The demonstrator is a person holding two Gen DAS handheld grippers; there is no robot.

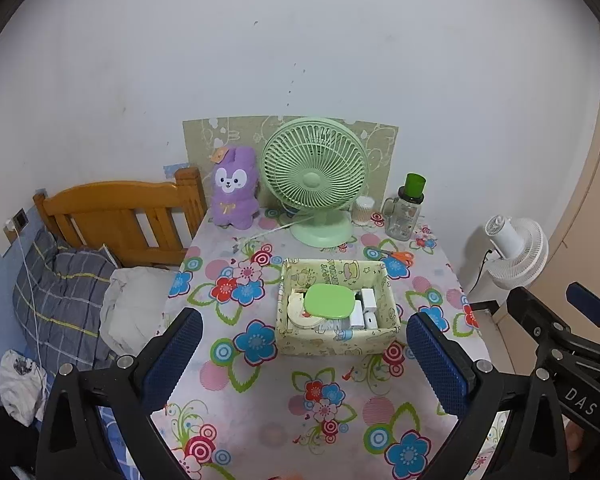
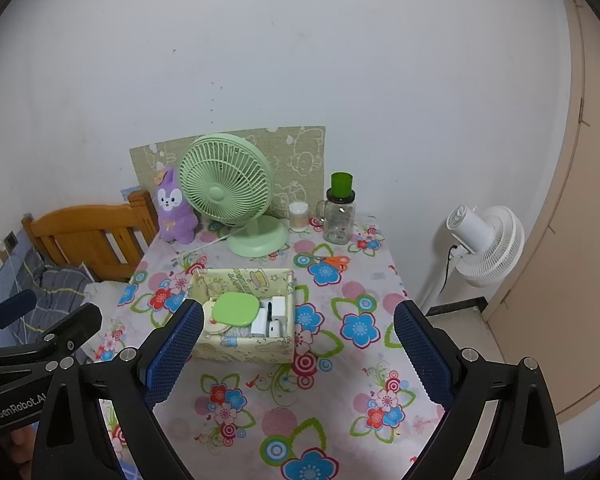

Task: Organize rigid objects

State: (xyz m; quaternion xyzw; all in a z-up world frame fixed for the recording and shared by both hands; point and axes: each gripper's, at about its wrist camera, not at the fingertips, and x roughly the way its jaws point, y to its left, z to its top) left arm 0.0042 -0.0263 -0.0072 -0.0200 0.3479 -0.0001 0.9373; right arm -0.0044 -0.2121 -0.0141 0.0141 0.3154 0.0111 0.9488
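A pale yellow patterned box (image 1: 336, 342) (image 2: 244, 346) stands mid-table. It holds a green oval lid (image 1: 329, 300) (image 2: 236, 308), a cream round case and several white chargers (image 1: 366, 312) (image 2: 274, 316). My left gripper (image 1: 304, 344) is open and empty, held above the table's near part with the box between its fingers in view. My right gripper (image 2: 298, 340) is open and empty, to the right of the left one. The right gripper also shows in the left wrist view (image 1: 552, 304), and the left gripper in the right wrist view (image 2: 56, 308).
A green desk fan (image 1: 314, 176) (image 2: 228, 188), purple plush rabbit (image 1: 236, 188), cotton swab jar (image 1: 363, 210), glass bottle with green cap (image 1: 406, 212) and orange scissors (image 1: 396, 257) (image 2: 332, 261) stand at the back. A wooden bed (image 1: 120, 216) is left, a white fan (image 2: 488, 244) right.
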